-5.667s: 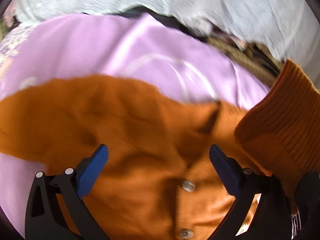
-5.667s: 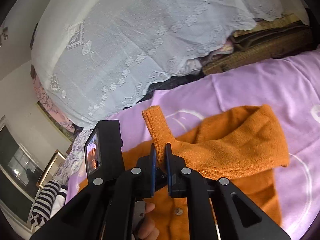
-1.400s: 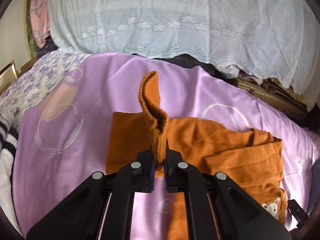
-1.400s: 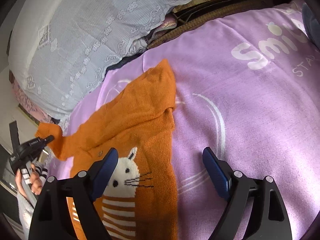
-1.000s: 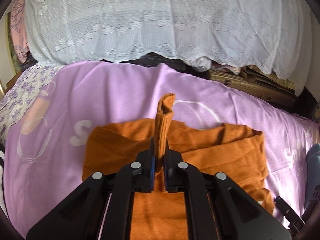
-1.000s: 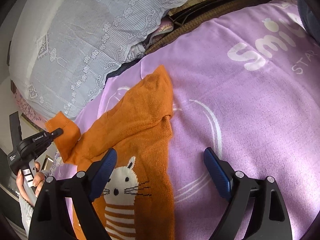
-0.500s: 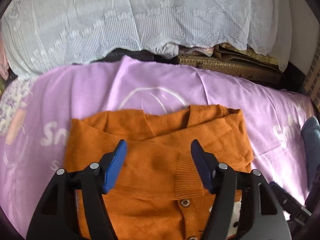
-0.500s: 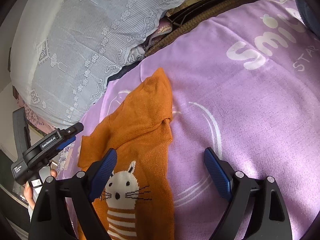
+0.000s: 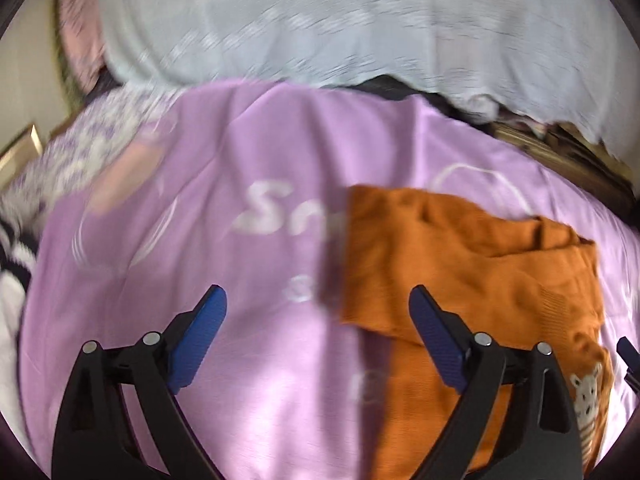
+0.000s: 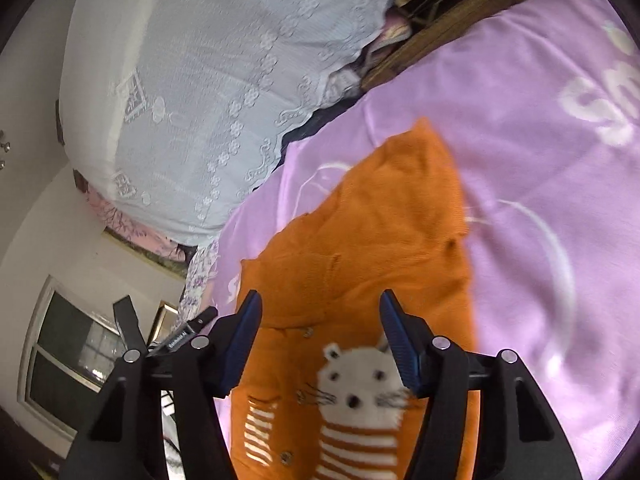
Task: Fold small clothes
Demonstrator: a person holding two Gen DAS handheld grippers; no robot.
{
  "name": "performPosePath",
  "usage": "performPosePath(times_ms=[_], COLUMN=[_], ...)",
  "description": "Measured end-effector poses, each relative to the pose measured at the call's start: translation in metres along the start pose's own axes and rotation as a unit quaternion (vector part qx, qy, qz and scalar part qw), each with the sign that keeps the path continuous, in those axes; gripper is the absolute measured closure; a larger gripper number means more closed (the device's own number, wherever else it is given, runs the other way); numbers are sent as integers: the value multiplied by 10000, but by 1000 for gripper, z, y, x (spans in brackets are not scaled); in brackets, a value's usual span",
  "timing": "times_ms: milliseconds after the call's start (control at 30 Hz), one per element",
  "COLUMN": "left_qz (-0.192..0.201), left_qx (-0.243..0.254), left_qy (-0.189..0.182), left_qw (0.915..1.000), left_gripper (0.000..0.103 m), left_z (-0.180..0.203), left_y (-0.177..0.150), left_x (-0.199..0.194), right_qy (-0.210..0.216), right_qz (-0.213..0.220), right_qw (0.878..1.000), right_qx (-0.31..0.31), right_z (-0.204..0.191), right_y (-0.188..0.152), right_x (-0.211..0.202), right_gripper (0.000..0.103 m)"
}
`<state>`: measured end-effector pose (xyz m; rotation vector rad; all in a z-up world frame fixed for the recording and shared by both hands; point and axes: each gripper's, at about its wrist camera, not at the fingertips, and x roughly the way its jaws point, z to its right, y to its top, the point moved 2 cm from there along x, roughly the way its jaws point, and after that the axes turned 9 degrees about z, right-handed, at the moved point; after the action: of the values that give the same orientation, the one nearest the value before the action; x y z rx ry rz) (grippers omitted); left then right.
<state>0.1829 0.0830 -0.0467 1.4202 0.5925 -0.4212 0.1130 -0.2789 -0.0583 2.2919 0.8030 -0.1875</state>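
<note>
An orange knit cardigan (image 9: pixel 472 272) lies flat on the purple bedspread (image 9: pixel 240 240), both sleeves folded in across its chest. In the right wrist view the cardigan (image 10: pixel 360 248) shows a white cat face, stripes and buttons on its front. My left gripper (image 9: pixel 316 320) is open and empty, over bare spread just left of the cardigan's left edge. My right gripper (image 10: pixel 320 328) is open and empty, above the cardigan's chest near the cat. The left gripper's body (image 10: pixel 180 336) shows at the left of the right wrist view.
A white lace cover (image 10: pixel 224 80) drapes a large mound behind the spread. Dark wooden slats and bundled cloth (image 10: pixel 440 24) lie at the back right. A floral fabric (image 9: pixel 80 152) and a striped garment (image 9: pixel 12 248) sit at the left. A window (image 10: pixel 68 356) is low left.
My left gripper let go of the left sleeve, laid across the chest, and has swung left off the cardigan. My right gripper, open throughout, moved in over the cardigan's front.
</note>
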Motion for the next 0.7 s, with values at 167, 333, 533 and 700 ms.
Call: performPosePath(times_ms=[167, 333, 533, 700], left_qz=[-333, -356, -323, -311], left_qx=[-227, 126, 338, 273], left_qy=[-40, 108, 232, 119], left_qw=[9992, 9992, 9986, 9991], left_gripper=[13, 11, 10, 6], left_z=[-10, 3, 10, 9], left_y=[-12, -18, -20, -18], left_x=[24, 35, 39, 37], right_qy=[-180, -629, -529, -677], right_qz=[-414, -657, -753, -142], right_qw=[9990, 9957, 9933, 9923], right_qx=[32, -149, -703, -1031], right_z=[-13, -4, -25, -37], right_y=[-1, -18, -18, 20], right_x=[58, 95, 103, 85], right_gripper=[48, 62, 98, 98])
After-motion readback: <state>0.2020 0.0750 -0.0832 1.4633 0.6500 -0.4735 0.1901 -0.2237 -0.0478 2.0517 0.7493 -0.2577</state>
